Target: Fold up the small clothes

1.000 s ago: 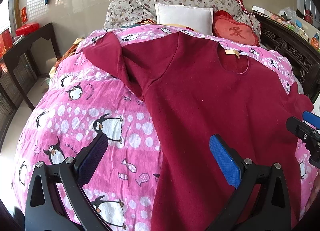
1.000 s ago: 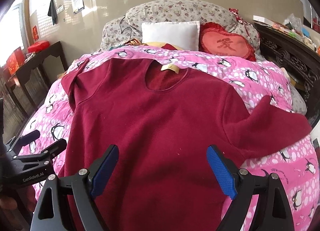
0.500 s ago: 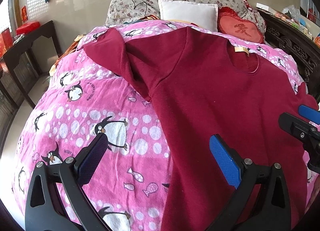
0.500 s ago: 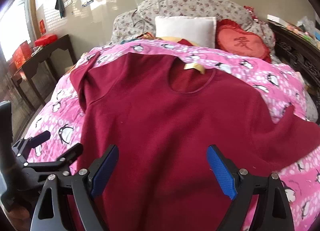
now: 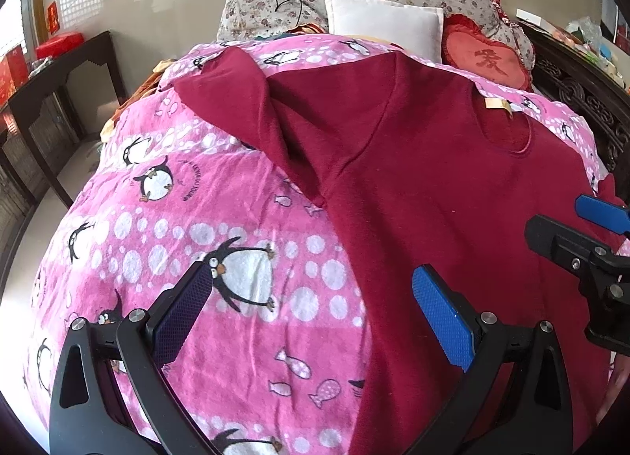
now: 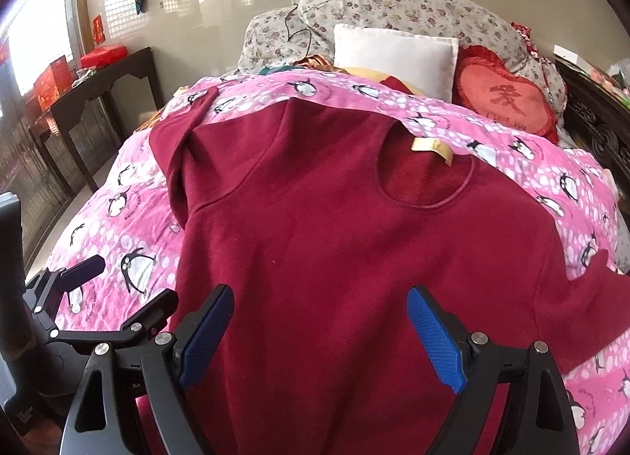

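A dark red long-sleeved top (image 5: 453,195) lies spread face up on a pink penguin blanket (image 5: 189,226), collar with a tan label (image 6: 431,148) toward the pillows. Its left sleeve (image 5: 244,100) is bunched and angled up-left; its right sleeve (image 6: 590,297) lies out to the right. My left gripper (image 5: 311,305) is open and empty above the top's left side edge. My right gripper (image 6: 319,325) is open and empty above the top's lower body. Each gripper shows in the other's view: the right one (image 5: 582,230), the left one (image 6: 114,285).
Floral pillows (image 6: 393,10), a white cushion (image 6: 393,57) and a red heart cushion (image 6: 508,100) sit at the bed's head. A dark side table (image 6: 98,93) stands to the left, and carved dark wood furniture (image 5: 571,89) to the right.
Both grippers have shifted left and slightly forward over the bed; the top sits further right in both views. Both stay open. The top has not moved.
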Demonstrator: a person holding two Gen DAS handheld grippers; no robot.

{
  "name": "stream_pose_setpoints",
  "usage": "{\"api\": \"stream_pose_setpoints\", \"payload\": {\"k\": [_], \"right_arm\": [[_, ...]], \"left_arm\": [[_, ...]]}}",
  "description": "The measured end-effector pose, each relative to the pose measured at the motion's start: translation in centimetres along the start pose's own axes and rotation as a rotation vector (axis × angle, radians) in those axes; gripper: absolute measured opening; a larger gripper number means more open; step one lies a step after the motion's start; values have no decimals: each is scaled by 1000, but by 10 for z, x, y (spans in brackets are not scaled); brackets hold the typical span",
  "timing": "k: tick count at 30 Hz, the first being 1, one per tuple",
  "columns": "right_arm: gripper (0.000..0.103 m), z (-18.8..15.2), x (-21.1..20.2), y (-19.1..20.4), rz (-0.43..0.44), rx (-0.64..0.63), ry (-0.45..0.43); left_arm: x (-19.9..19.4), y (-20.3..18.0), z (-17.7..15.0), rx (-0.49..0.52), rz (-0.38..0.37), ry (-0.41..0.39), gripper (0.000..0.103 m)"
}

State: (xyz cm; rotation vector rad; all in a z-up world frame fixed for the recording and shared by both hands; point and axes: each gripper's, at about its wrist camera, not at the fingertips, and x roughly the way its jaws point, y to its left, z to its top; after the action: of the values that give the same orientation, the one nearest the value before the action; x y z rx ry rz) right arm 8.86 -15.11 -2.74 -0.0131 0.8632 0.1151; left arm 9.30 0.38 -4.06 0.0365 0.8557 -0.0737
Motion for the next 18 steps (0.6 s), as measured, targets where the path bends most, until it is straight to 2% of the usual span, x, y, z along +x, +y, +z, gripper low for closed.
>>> {"api": "stream_pose_setpoints", "payload": {"k": [7,10,15,18], "right_arm": [[88,39,14,28,83,-43,-39],[88,69,33,48,146,-73,-36],[86,129,72,91,185,-135,-57],[83,169,106,111,197,-147,-39]], "left_arm": [[3,26,-2,-35,32,7,102],[5,44,-1,-69,47,8,102],[11,66,3,-107,67,3,102],[17,81,4,-152,44,5,102]]}}
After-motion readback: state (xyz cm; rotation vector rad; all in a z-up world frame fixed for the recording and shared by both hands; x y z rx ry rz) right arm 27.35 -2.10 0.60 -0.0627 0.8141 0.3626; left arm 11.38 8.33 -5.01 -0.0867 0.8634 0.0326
